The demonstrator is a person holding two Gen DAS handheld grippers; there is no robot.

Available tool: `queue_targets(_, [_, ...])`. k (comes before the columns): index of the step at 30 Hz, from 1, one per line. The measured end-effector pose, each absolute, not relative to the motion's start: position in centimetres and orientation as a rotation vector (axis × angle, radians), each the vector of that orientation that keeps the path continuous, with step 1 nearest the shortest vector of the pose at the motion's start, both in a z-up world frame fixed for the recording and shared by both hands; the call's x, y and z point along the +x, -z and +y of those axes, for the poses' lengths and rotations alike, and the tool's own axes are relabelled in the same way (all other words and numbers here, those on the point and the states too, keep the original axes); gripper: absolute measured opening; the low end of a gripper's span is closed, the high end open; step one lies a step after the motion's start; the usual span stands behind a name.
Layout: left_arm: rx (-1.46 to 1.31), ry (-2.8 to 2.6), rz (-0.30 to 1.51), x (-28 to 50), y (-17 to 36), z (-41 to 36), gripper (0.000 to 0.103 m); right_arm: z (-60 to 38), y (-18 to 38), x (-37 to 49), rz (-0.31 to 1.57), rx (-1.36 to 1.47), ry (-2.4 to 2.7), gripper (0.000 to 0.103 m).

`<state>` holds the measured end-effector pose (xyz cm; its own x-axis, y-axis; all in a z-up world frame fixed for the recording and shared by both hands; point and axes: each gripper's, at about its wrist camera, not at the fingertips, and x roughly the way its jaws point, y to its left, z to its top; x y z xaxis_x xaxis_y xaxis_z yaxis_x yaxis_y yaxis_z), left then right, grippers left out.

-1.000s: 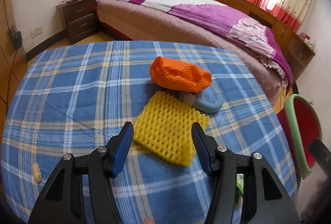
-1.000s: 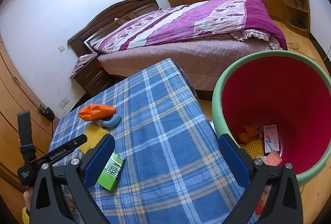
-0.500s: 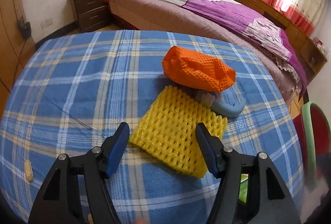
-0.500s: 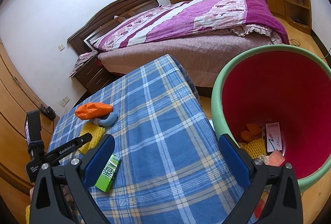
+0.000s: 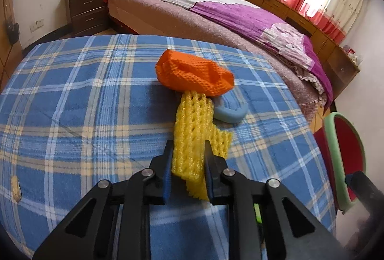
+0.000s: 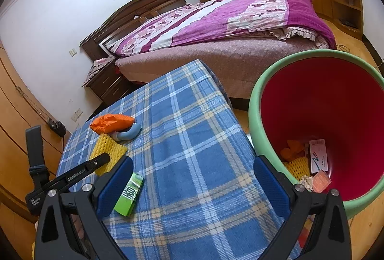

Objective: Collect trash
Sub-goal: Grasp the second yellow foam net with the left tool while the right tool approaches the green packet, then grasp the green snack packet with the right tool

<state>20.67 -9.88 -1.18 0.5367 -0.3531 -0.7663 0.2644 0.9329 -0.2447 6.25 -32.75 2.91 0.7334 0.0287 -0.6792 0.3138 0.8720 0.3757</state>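
My left gripper (image 5: 188, 152) is shut on a yellow foam net (image 5: 194, 130), squeezing it into a narrow strip on the blue plaid table (image 5: 72, 101). An orange foam net (image 5: 194, 76) lies just beyond it, over a blue curved piece (image 5: 230, 113). In the right wrist view the yellow net (image 6: 108, 149), orange net (image 6: 111, 123) and a green packet (image 6: 129, 194) lie on the table. My right gripper (image 6: 192, 178) is open and empty above the table's near right part, beside the red bin with a green rim (image 6: 254, 116), which holds trash.
A small yellowish scrap (image 5: 15, 189) lies at the table's left edge. A bed (image 5: 216, 10) stands beyond the table, with a nightstand (image 5: 86, 10) to its left. The bin (image 5: 336, 147) stands on the floor right of the table.
My left gripper moved forward over the yellow net and shut on it, bunching it up. The right gripper stayed open and shifted slightly.
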Motion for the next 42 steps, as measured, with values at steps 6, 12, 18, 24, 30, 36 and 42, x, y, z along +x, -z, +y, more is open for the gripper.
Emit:
queue_targets(6, [-0.148, 0.356, 0.890, 18.2, -0.4, -7.8, 0.022, -31.6, -3.0, 6.4, 0.754, 0.492, 0.138, 0.102])
queue_targets(12, [-0.175, 0.304, 0.862, 16.5, -1.4, -5.2, 0.022, -29.3, -3.1, 7.1, 0.777, 0.454, 0.085, 0.102])
queue_targets(18, [-0.200, 0.261, 0.846, 15.2, -1.8, -2.9, 0.022, -26.5, -2.4, 8.4, 0.820, 0.421, 0.026, 0.102])
queue_targets(24, [-0.224, 0.246, 0.841, 14.5, -1.7, -1.4, 0.022, -24.0, -0.9, 10.6, 0.873, 0.352, -0.021, 0.102])
queue_targets(30, [-0.236, 0.246, 0.837, 14.2, -1.6, -0.7, 0.022, -22.6, 0.3, 12.3, 0.899, 0.292, -0.021, 0.093])
queue_targets(36, [-0.245, 0.241, 0.834, 14.2, -1.6, -0.4, 0.022, -21.5, 0.8, 12.6, 0.894, 0.224, -0.010, 0.081])
queue_targets(42, [-0.261, 0.235, 0.830, 13.9, -1.5, 0.1, 0.022, -20.6, 0.8, 12.1, 0.889, 0.152, 0.026, 0.064])
